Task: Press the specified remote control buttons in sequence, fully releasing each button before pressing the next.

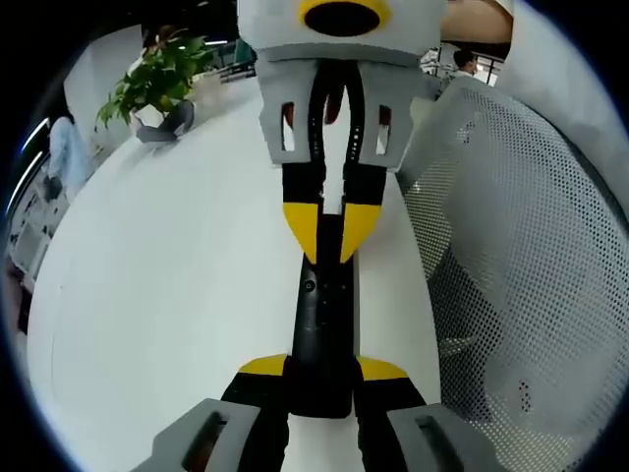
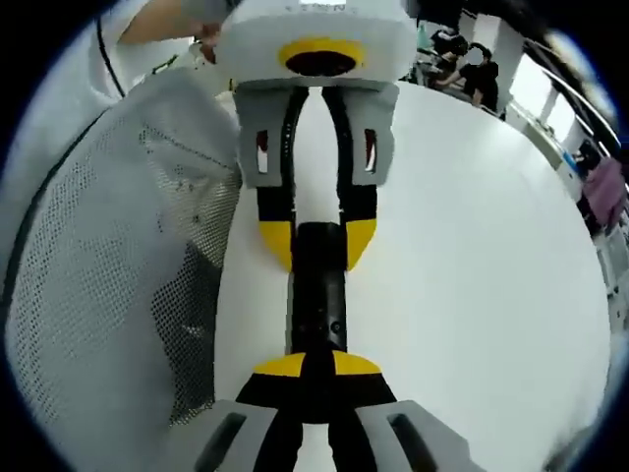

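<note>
In the left gripper view, the left gripper (image 1: 319, 379) is clamped on the near end of a black remote control (image 1: 325, 315), which lies lengthwise above the white desk (image 1: 177, 285). At the remote's far end, the right gripper (image 1: 331, 236) has its yellow tips closed together against it; in the right gripper view they pinch its top. Beside the remote stands a white mesh chair back (image 1: 521, 256), and a potted plant (image 1: 157, 84) sits at the desk's far edge.

A slim black plastic remote control (image 1: 324, 329) with small buttons lies lengthwise on the white counter (image 1: 177, 285), beside its edge.
</note>
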`<state>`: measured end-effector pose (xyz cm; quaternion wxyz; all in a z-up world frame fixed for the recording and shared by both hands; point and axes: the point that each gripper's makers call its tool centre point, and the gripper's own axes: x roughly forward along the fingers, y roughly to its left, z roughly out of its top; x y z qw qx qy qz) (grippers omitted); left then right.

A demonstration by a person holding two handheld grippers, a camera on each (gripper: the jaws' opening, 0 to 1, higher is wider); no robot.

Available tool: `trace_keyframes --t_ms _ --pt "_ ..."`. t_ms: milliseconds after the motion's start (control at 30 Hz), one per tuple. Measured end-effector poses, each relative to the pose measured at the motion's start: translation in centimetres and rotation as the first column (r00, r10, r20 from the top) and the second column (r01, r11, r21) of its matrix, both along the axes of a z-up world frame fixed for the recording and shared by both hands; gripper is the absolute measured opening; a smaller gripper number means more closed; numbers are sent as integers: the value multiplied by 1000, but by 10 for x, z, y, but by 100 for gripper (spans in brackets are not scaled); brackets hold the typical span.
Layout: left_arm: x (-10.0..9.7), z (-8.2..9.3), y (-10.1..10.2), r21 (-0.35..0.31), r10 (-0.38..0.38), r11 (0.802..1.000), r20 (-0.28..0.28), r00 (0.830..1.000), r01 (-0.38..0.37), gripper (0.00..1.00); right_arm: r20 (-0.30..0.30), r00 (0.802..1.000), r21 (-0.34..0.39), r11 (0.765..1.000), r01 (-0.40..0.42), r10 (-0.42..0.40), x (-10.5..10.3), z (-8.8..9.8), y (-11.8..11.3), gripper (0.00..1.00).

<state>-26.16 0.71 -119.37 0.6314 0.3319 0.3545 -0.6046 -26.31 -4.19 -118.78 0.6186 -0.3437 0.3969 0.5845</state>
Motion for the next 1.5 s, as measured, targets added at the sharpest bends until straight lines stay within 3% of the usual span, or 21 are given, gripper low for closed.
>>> trace_keyframes --t_ms 167,267,333,467,500,567,667,833,867,933,967,1033,1133,1300,1500 --pt "0 0 0 -6 7 1000 1 1000 -7 24 39 989 84 987 136 -139 0 3 0 4" --pt "0 0 0 -3 8 1000 1 1000 -8 24 97 990 117 989 94 -106 -2 5 -1 4" --pt "0 0 0 -3 10 1000 2 1000 -10 24 173 985 119 993 -9 -11 -2 4 0 4" --pt "0 1 -1 -12 23 1000 2 1000 -23 24 238 953 68 975 -210 188 -7 4 2 2" --pt "0 1 -1 -15 25 1000 2 1000 -25 24 243 943 52 968 -246 227 -7 3 2 2" --pt "0 1 -1 -17 26 1000 1 1000 -26 24 200 955 50 971 -235 221 -6 4 2 2" --pt "1 1 -1 -17 26 1000 2 1000 -26 24 83 992 52 994 -99 94 -4 3 2 1" --pt "1 1 -1 -22 28 999 2 1000 -28 24 71 997 -26 999 32 -30 0 0 3 1" --pt "1 1 -1 -21 29 999 2 1000 -29 24 62 994 -27 995 92 -91 1 0 3 1" --pt "1 1 -1 -19 28 999 2 1000 -28 24 91 993 -19 997 71 -69 -2 0 3 1" --pt "1 1 -1 -18 28 999 2 1000 -28 24 106 990 7 995 97 -97 -2 2 3 1" --pt "1 1 -1 -17 27 999 3 1000 -27 24 189 980 73 996 43 -56 -2 4 4 1" --pt "1 1 -1 -19 30 999 3 1000 -30 24 262 965 116 993 -11 -20 -4 4 4 0" --pt "0 1 -1 -29 40 999 4 999 -40 24 280 959 102 992 -68 37 -5 5 9 0" --pt "0 0 -1 -24 39 999 5 999 -39 24 216 976 63 996 -59 44 -2 5 11 0"
